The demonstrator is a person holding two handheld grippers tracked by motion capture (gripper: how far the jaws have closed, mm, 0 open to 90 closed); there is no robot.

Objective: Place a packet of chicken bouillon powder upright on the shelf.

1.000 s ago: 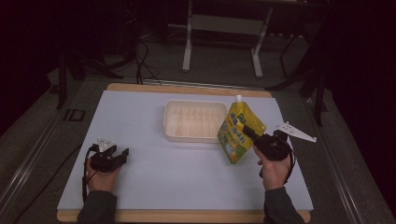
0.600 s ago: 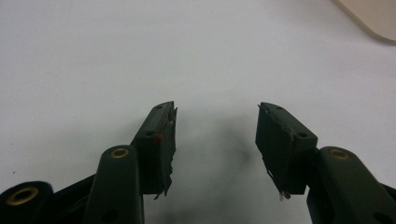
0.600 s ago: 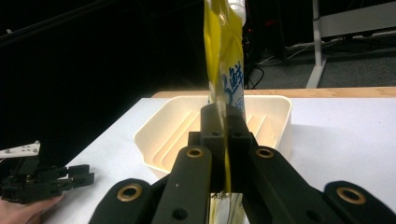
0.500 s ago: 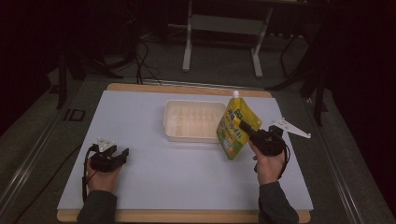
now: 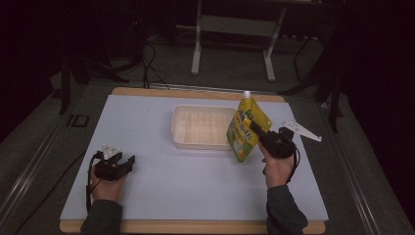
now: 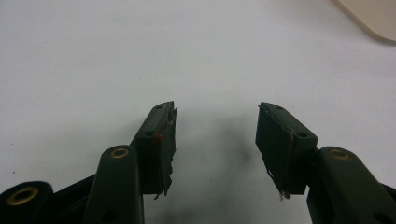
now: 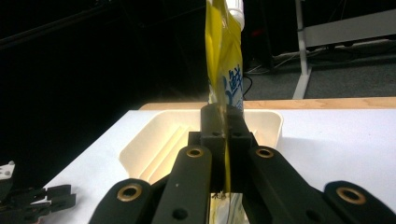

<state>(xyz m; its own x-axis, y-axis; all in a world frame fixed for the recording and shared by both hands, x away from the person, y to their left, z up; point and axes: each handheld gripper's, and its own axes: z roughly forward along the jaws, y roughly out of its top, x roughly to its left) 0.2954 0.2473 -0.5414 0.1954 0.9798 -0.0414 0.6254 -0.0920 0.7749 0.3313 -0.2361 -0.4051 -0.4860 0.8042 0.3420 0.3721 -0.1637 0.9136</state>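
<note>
- Dark floor with cables and grey stand legs lies beyond the table [image 5: 147, 127], whose white top has a wooden edge.
- A pale plastic tray [image 5: 201, 127] sits on the table, far of centre.
- The right gripper [image 5: 256, 128] holds a yellow spouted pouch [image 5: 246, 128] upright, lifted just at the tray's right end, white cap at the top.
- In the right gripper view the jaws are pressed together on the pouch's thin edge [image 7: 225, 84], with the tray [image 7: 159, 140] just beyond them.
- The left gripper [image 5: 128, 161] rests on the near left of the table, well apart from the tray.
- In the left gripper view its jaws stand apart with only bare white table [image 6: 93, 56] between them.
</note>
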